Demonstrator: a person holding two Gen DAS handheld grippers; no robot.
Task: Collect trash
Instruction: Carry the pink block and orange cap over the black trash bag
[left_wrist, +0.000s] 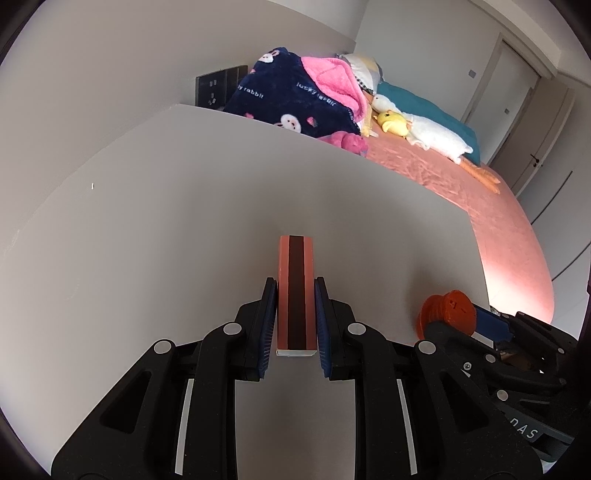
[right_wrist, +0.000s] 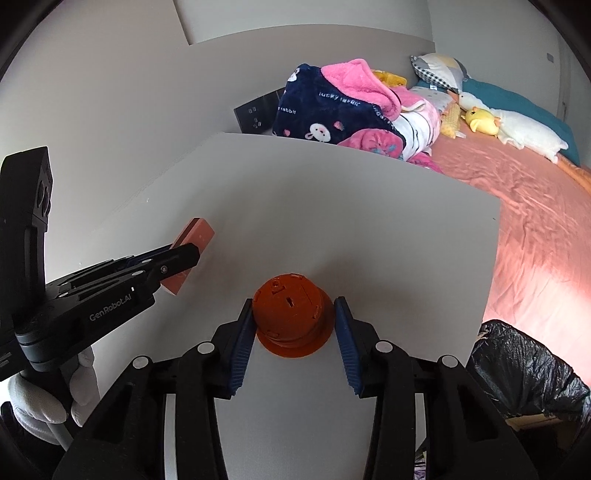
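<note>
Holding the pink box (left_wrist: 295, 291) clamped in my left gripper (left_wrist: 295, 317) just above the counter (left_wrist: 166, 221); my right gripper (right_wrist: 293, 328) brackets the orange cap (right_wrist: 291, 317), left pad touching, right pad apart. Neither piece is binned yet; I judge the black-lined bin (right_wrist: 524, 373) beside the counter the drop point.

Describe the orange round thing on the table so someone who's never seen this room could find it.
Find the white table beside the pink bed. Near its front edge, between the right gripper's blue pads, sits the orange cap. It is round and flanged, unlike the flat pink box.
</note>
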